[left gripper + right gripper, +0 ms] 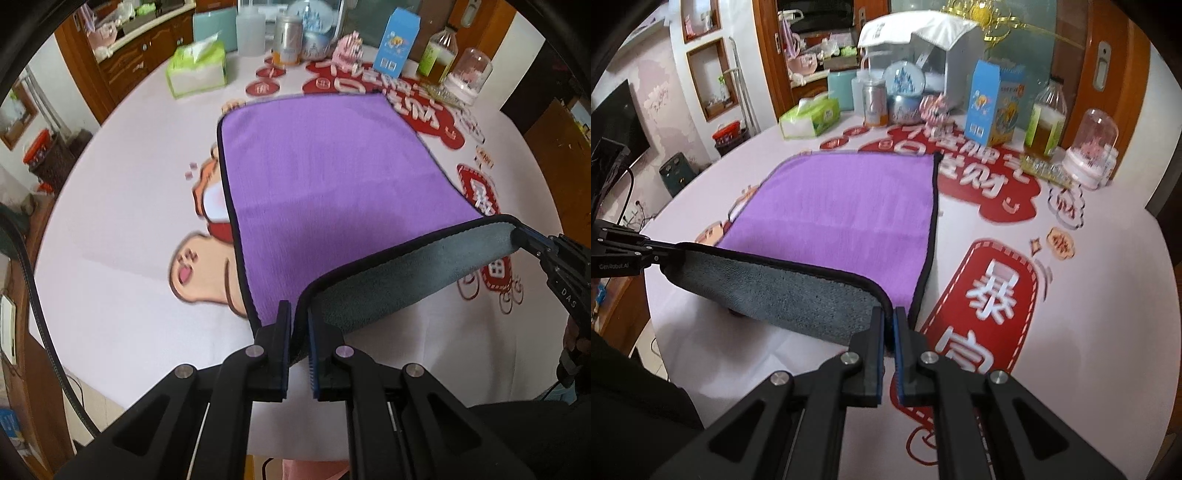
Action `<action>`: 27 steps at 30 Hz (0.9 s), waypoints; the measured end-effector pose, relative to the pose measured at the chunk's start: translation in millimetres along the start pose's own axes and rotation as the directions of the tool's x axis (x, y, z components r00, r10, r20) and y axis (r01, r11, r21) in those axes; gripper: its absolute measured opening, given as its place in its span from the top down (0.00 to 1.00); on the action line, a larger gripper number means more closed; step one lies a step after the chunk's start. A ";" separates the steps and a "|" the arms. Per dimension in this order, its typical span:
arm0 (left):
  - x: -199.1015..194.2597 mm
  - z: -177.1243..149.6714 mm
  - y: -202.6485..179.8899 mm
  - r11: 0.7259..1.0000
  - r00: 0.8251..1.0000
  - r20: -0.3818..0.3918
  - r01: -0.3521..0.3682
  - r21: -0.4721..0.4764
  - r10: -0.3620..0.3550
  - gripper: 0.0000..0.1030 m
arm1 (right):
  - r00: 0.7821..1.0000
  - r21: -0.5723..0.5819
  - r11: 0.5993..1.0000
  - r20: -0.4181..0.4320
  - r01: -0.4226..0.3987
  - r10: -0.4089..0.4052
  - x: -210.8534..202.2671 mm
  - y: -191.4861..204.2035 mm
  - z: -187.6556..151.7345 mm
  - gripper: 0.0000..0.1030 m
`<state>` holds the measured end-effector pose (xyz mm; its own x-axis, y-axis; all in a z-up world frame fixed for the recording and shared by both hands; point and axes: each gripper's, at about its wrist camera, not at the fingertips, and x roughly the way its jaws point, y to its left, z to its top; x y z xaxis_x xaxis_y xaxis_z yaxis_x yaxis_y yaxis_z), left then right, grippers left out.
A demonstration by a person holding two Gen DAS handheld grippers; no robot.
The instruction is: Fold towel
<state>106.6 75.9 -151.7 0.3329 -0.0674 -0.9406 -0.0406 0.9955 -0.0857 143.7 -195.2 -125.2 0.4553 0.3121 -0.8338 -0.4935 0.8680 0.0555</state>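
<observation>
A purple towel [317, 177] with a grey underside and black trim lies spread on the table, its near edge lifted. My left gripper [298, 314] is shut on the towel's near left corner. My right gripper [889, 317] is shut on the near right corner of the towel [842, 214]. The lifted edge hangs between them with the grey side [783, 291] facing me. The right gripper shows at the right of the left wrist view [524, 236], and the left gripper at the left of the right wrist view [661, 254].
The table [122, 229] has a white cloth with red and cartoon prints. At the far edge stand a tissue pack [197, 68], a can [286, 38], a snow globe [905, 92], a blue carton [993, 103], a bottle [1047, 118] and a glass dome [1095, 147].
</observation>
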 end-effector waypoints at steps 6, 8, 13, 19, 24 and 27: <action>-32.1 28.6 4.3 1.000 0.999 0.050 0.014 -0.003 -0.014 0.94 | 0.998 -0.006 1.000 0.063 0.024 -0.024 -17.6 1.0 26.2 0.96; -43.1 39.8 3.6 1.000 0.997 0.080 0.006 0.014 -0.007 0.94 | 0.996 0.006 1.000 0.087 0.024 -0.025 -23.5 0.3 38.0 0.96; -61.0 64.8 1.5 0.999 0.989 0.147 -0.008 0.034 0.003 0.94 | 0.989 0.005 0.999 0.141 0.054 -0.054 -33.2 2.3 68.2 0.96; -67.7 97.3 1.5 0.998 0.973 0.229 -0.040 0.037 0.031 0.94 | 0.973 0.008 0.998 0.219 0.069 -0.069 -31.4 -0.2 104.3 0.96; -63.5 130.5 9.1 0.999 0.955 0.293 -0.049 0.011 0.044 0.94 | 0.962 -0.008 0.996 0.258 0.091 -0.086 -12.1 -2.6 129.6 0.96; -53.9 149.9 14.8 0.998 0.949 0.310 -0.056 0.001 0.053 0.95 | 0.956 -0.027 0.993 0.275 0.113 -0.101 3.3 -3.7 141.4 0.96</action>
<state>229.3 104.3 -53.0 0.6058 0.0095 -0.7956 -0.0582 0.9978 -0.0324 251.8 -142.8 -50.5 0.6892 0.3169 -0.6516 -0.4586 0.8870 -0.0538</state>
